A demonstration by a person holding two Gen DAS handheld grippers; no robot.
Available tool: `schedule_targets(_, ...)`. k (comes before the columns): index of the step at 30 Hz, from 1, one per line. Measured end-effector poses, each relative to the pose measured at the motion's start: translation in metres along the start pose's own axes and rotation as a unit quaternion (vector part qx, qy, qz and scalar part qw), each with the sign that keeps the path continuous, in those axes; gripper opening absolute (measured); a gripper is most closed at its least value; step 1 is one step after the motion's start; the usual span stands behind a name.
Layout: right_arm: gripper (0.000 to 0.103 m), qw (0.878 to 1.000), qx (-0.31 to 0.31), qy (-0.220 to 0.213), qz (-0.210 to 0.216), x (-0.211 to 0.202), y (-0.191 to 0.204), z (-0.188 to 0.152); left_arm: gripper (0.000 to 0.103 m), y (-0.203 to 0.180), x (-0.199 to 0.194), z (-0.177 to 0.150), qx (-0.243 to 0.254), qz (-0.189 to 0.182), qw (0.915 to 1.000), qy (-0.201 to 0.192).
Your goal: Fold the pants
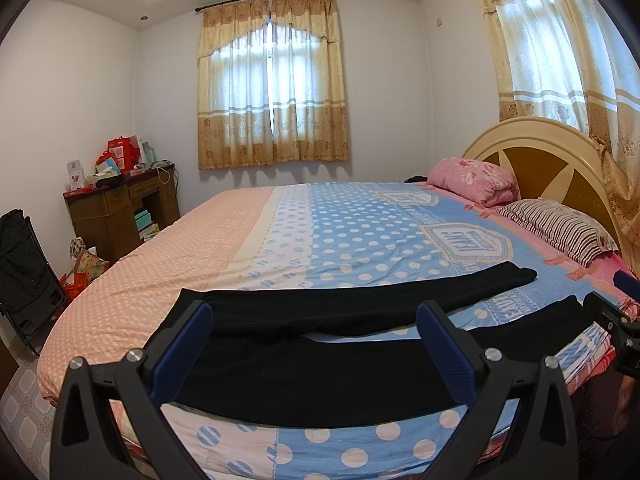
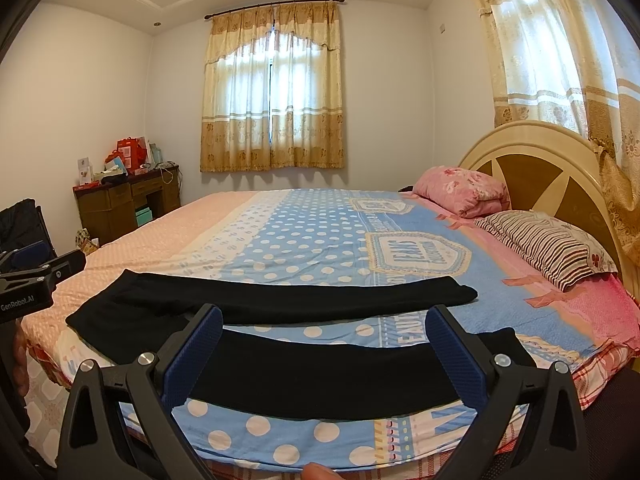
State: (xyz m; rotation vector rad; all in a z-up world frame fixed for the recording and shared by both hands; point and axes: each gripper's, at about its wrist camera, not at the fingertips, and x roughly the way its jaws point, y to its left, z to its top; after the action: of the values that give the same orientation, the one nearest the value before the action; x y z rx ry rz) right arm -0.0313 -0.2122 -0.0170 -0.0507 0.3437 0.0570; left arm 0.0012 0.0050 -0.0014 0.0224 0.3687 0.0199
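- With both legs of black pants (image 1: 320,372) splayed flat on bedspread (image 1: 360,240): risks single-layer pinch, crooked fold.
- Left gripper (image 1: 316,344), right gripper (image 2: 324,348): spread wide, holding nothing.

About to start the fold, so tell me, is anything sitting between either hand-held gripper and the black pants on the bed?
Nothing visible. The black pants lie spread on the bedspread, directly ahead of the open left hand-held gripper and open right hand-held gripper. The pillows sit far off by the headboard.
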Motion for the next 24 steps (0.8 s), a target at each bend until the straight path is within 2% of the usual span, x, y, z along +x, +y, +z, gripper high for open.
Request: schedule_targets(24, 0.102, 1.0, -0.004, 0.004, 0.0, 0.0034, 0.0034, -0.0031, 0.103, 0.0021, 0.0004, 0.0004, -0.001, -0.001, 1.0, 0.001)
